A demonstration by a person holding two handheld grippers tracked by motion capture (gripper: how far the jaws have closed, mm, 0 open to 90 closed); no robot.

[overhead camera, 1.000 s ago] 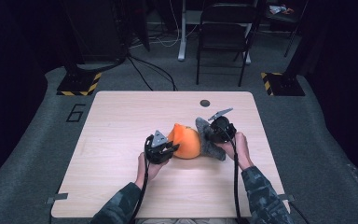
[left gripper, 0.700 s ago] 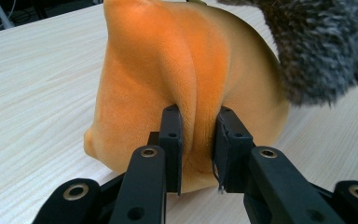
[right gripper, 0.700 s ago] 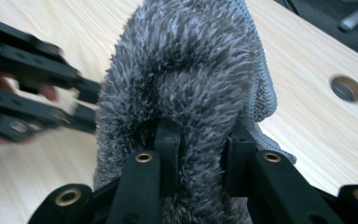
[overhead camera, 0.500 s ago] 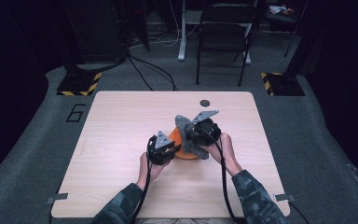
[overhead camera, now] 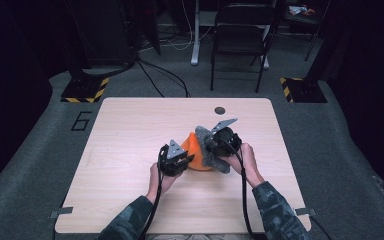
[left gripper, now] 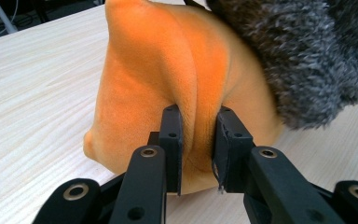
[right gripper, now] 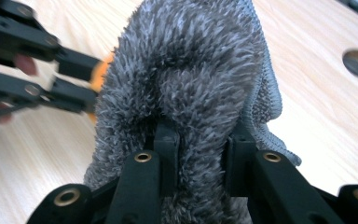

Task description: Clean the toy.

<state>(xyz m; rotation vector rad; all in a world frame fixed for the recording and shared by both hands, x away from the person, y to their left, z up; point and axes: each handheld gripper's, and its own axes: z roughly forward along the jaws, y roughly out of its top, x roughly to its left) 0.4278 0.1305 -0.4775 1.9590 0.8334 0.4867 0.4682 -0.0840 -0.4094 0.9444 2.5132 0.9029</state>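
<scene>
1. Nearest the camera in the high view: two forearms in camouflage sleeves come in from the bottom edge, each hand on a gripper, a black cable trailing back from each.
2. Left gripper [overhead camera: 180,157] sits at the left side of the orange plush cloth [overhead camera: 196,152]. In the left gripper view its jaws are clamped on a raised fold of that cloth [left gripper: 168,93], fabric pinched between the two pads; the rest of the cloth bulges up above the jaws and rests on the table.
3. Right gripper [overhead camera: 215,145] is just right of centre, its grey three-cornered plate tilted up. In the right gripper view its jaws are closed on a bunch of the grey shaggy cloth [right gripper: 200,79], pile squeezed between the pads, stitched hem visible at the right.
4. Grey shaggy cloth [overhead camera: 211,150] lies against and partly over the right side of the orange one; the two touch. Both are near the middle of the table [overhead camera: 125,135], light wood top.
5. Farther back on the table: a small round hole [overhead camera: 220,110] near the far edge, well apart from the cloths.
6. Beyond the table: a dark folding chair [overhead camera: 240,40] on grey carpet, floor cables beside it.
</scene>
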